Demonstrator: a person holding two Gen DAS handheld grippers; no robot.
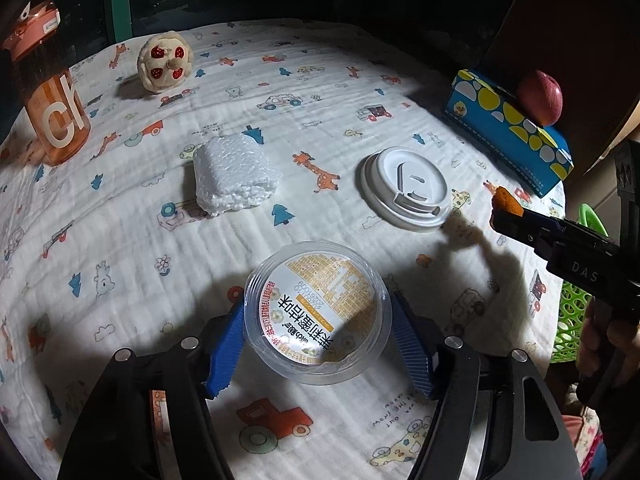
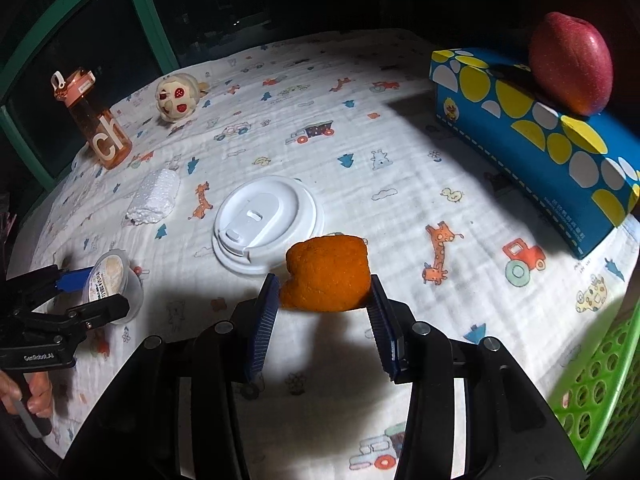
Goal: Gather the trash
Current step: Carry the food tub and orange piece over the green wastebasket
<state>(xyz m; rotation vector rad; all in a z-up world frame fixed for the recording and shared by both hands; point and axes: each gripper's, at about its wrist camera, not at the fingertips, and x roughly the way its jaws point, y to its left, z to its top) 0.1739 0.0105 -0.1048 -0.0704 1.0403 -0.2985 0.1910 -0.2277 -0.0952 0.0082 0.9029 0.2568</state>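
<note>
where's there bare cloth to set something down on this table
Bare cloth lies between the white cup lid and the blue tissue box, and at the far middle beyond the foam block. It is crowded at the left by the plastic tub, and at the near right by the green basket.

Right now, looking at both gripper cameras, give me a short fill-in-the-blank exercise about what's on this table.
1. The right gripper is shut on a piece of peel coloured ____.
2. The apple rests on top of the blue ____.
3. The left gripper straddles a clear plastic tub that stands on the ____.
4. The white cup lid lies between the peel and the white ____ block.

Missing words: orange; box; cloth; foam
</note>
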